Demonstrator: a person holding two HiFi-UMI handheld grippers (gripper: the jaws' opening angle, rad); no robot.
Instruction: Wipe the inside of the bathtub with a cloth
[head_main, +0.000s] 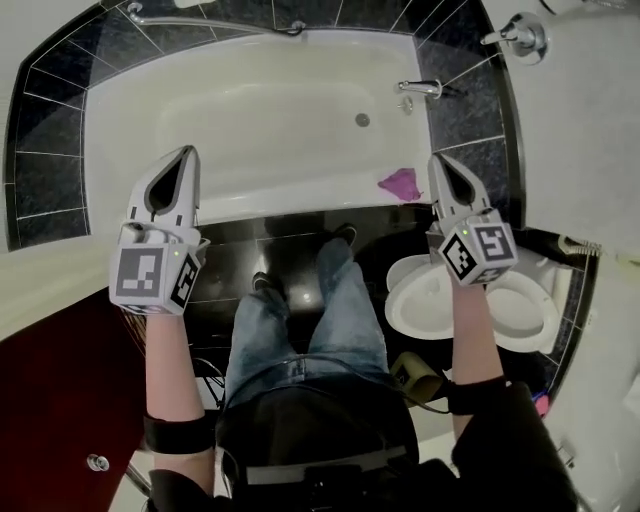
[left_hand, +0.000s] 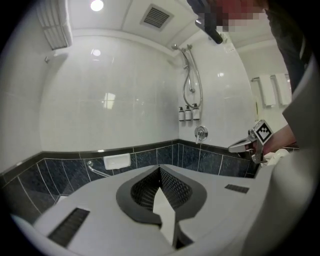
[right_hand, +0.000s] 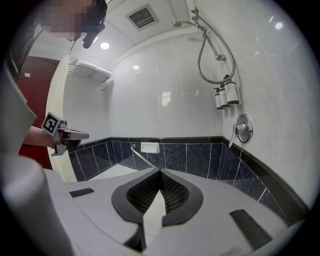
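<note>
The white bathtub (head_main: 250, 110) lies across the top of the head view, framed by dark tiles. A magenta cloth (head_main: 400, 183) sits crumpled on the tub's near rim, at the right. My left gripper (head_main: 186, 154) hangs over the near rim at the left, jaws together and holding nothing. Just right of the cloth, not touching it, my right gripper (head_main: 438, 160) is likewise shut and empty. In the left gripper view the left gripper (left_hand: 160, 169) points level at the tiled wall. In the right gripper view the right gripper (right_hand: 160, 172) does the same.
A toilet (head_main: 440, 300) with its lid up stands close by my right arm. The tub spout (head_main: 420, 88) and drain (head_main: 362, 120) are at the tub's right end, a grab bar (head_main: 215, 22) along the far wall. Shower hose (right_hand: 210, 55) and bottles (right_hand: 225, 95) hang on the wall.
</note>
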